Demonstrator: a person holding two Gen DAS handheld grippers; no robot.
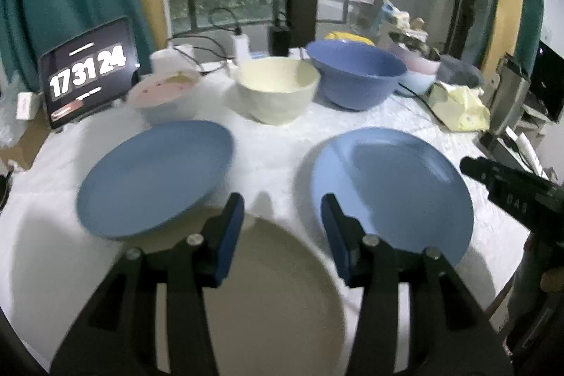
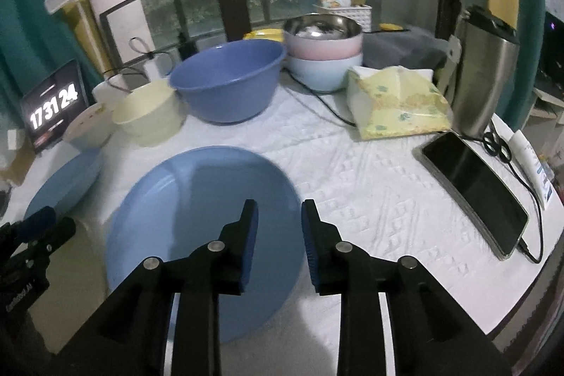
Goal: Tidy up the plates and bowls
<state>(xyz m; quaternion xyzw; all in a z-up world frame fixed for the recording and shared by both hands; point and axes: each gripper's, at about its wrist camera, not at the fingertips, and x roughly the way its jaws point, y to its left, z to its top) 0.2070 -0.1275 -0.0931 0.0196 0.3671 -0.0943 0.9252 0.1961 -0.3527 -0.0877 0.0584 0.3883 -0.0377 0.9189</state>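
Observation:
Two blue plates lie side by side on the white cloth, one at the left [image 1: 155, 175] and one at the right [image 1: 394, 185]. Nearer to me lies a beige plate [image 1: 282, 288]. My left gripper [image 1: 282, 210] hangs open above the beige plate's far rim, nothing between its pads. My right gripper [image 2: 278, 210] stands open over the right edge of the right blue plate [image 2: 204, 228], holding nothing. Behind the plates stand a patterned pink bowl [image 1: 162, 90], a cream bowl [image 1: 278, 90] and a big blue bowl [image 1: 356, 73].
A stack of pink and pale blue bowls [image 2: 324, 59] stands at the back. A tissue pack [image 2: 398, 101], a steel flask [image 2: 483, 69] and a dark tablet [image 2: 472, 189] with its cable lie at the right. A clock screen [image 1: 88, 73] stands at the back left.

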